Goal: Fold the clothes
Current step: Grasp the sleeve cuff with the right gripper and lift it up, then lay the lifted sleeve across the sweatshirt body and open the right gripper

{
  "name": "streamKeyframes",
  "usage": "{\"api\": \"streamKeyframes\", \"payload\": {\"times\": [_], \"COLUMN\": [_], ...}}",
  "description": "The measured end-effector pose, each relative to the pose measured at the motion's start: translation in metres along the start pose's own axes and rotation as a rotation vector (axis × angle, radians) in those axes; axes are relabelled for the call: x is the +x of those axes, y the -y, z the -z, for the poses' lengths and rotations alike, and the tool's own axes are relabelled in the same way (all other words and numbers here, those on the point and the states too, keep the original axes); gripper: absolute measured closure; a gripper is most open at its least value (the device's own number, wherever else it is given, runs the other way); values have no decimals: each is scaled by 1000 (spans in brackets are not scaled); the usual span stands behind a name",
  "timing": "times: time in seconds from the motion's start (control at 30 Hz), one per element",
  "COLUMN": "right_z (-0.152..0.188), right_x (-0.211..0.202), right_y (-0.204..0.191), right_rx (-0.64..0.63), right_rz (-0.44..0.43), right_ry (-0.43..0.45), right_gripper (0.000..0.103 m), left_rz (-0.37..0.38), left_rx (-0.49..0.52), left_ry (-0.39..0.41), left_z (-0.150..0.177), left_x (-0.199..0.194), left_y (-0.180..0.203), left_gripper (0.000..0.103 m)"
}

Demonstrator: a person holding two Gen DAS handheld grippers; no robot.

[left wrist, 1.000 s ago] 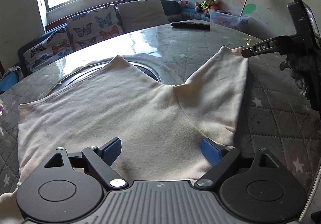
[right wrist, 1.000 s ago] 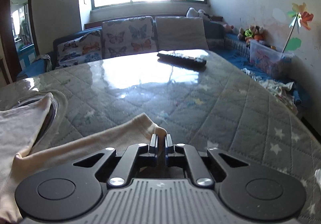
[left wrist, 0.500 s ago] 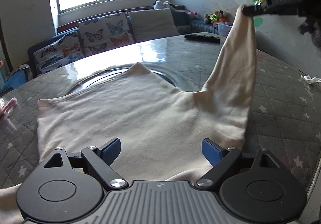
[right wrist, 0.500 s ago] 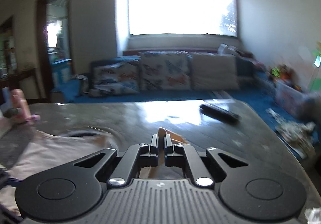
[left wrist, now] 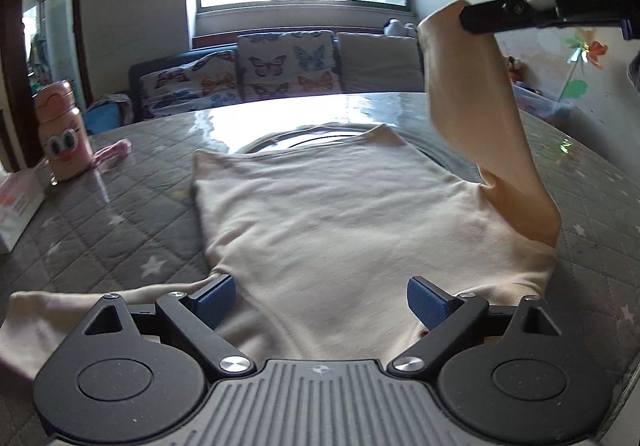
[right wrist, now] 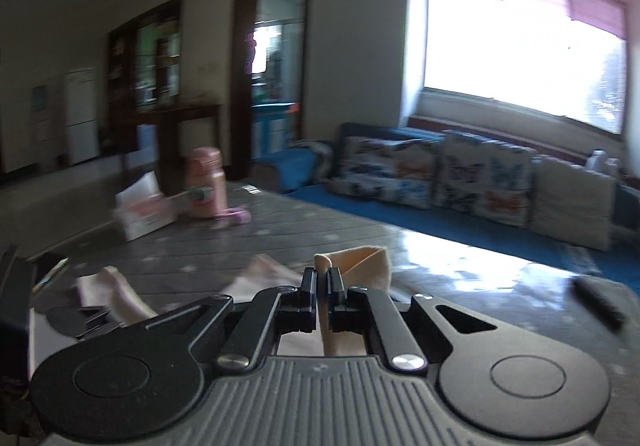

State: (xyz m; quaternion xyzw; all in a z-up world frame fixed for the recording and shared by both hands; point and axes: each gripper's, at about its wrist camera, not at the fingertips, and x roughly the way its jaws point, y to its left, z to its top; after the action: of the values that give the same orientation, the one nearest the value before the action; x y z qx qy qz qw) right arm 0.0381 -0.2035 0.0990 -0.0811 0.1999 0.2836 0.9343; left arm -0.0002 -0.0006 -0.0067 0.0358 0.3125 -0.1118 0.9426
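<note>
Here, cream shirt (left wrist: 360,230) flat on table (left wrist: 120,214), right tongs (right wrist: 322,278) pinching its raised sleeve, left tongs (left wrist: 320,298) spread wide, seemingly holding nothing.

Cream shirt (left wrist: 352,222), sleeve (left wrist: 480,94) lifted by right tongs (left wrist: 466,17)

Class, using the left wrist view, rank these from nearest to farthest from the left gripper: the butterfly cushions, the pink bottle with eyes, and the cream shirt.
1. The cream shirt: spread directly before the left gripper, between its open jaws.
2. The pink bottle: far left, on the table.
3. The butterfly cushions: beyond the table, below the window.
</note>
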Motion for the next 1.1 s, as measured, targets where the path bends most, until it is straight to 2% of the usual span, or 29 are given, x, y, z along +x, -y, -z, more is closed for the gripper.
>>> {"api": "streamKeyframes", "payload": {"times": [0.2,0.3,0.37,0.47,0.57,0.67,0.9,1.1], "right_z": [7,10,13,27,48,72,120,121], "right_x": [13,9,5,4,6,10,24,19], "right_y": [-23,-17,-11,4,20,33,47,55], "right_rx": [23,7,-1,-17,-12,24,90,91], "right_rz": [-121,-115,-99,-54,-20,-24,-49,-65], "right_ry": [-21,-28,-41,-100,-181,-250,-358,-362], "right_gripper": [93,85,71,67,66,66,66,66], "left_rz": [-36,-43,-45,-46,-44,-47,-95,-197], "left_rx": [-33,-32,-31,-31,-24,-18,-39,-59], "left_ry": [-3,-3,2,14,39,47,-9,-73], "left_z": [6,6,5,3,-4,-10,-10,-5], "left_x": [-6,-7,-9,-10,-11,-7,14,23], "left_y": [-13,-14,-12,-10,-7,-4,-8,-23], "left_gripper": [7,7,7,7,7,8,15,20]}}
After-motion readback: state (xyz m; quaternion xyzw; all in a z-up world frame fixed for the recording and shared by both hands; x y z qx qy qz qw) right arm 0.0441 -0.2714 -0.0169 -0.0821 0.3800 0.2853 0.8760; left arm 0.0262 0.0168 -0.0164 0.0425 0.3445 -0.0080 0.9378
